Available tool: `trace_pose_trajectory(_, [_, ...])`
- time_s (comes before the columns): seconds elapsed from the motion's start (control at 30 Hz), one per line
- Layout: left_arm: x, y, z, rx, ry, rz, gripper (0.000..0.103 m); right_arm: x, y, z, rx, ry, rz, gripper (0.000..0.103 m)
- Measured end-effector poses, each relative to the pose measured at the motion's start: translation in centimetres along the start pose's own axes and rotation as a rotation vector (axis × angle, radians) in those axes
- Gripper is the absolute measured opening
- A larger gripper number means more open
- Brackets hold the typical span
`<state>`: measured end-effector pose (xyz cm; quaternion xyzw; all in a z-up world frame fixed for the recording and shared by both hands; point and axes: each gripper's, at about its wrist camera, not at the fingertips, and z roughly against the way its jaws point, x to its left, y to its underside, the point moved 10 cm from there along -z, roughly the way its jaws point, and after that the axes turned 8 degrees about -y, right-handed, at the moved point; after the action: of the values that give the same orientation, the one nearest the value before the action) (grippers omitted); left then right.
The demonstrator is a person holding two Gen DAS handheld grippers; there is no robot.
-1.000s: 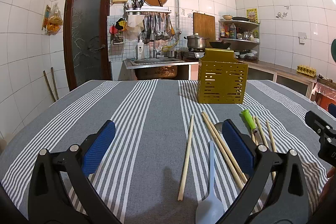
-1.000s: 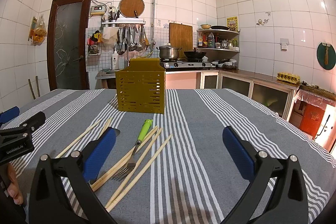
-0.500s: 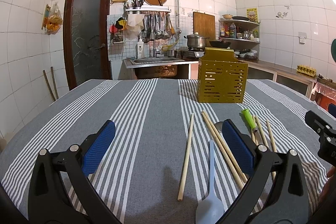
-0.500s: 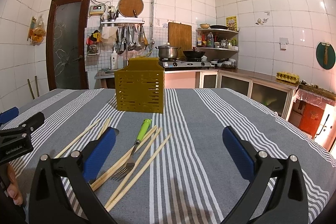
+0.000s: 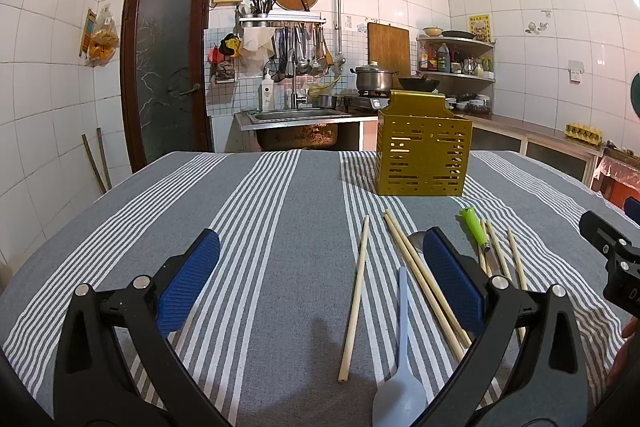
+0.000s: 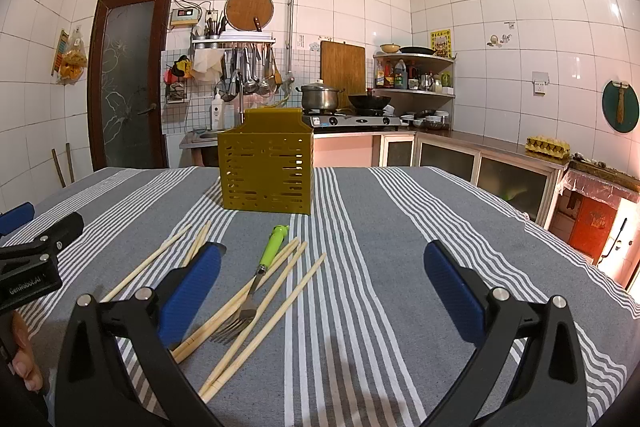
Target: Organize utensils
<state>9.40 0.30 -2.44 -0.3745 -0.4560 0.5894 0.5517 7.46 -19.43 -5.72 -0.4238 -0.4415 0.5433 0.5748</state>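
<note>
Two claws up, both jaws wide apart, nothing gripped. Worktop [image 5: 280, 227] under a grey striped cloth takes up most of both views. Yellow slotted caddy [image 5: 422, 155] stands upright at the far side, well apart from both claws; can't see inside from here, so contents unknown.

All visible utensils lie loose on the cloth between caddy and claws: chopsticks [image 6: 256, 295] fanned in a rough bundle, green-handled fork [image 6: 260, 275] lying across them with tines toward the near edge, one stray chopstick [image 5: 354, 297] off by itself, pale blue spoon [image 5: 400, 379] closest in, bowl toward the camera. Darker metal spoon bowl peeks out behind a left pad, mostly hidden.

Left claw [image 5: 320, 283] hovers above the cloth, stray chopstick and blue spoon sitting between its pads. Right claw [image 6: 324, 291] hovers with bare cloth ahead, fork and chopsticks just off its left pad.

Read: step zero, pre-grasp, nothing visibly sorted yet. Next move likely: drop one claw onto a single piece, close, carry to caddy, stand it in. Thin sticks lying flat on cloth need a low, square pinch; fork overlaps chopsticks, so lifting it may drag them.
</note>
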Motion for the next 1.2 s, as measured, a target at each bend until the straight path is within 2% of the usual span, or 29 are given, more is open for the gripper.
trace_pose_trajectory(1.2, [-0.15,0.51,-0.24,0.017,-0.004,-0.012,0.098,0.40,-0.09,0.59,-0.024,0.024,0.023,0.099])
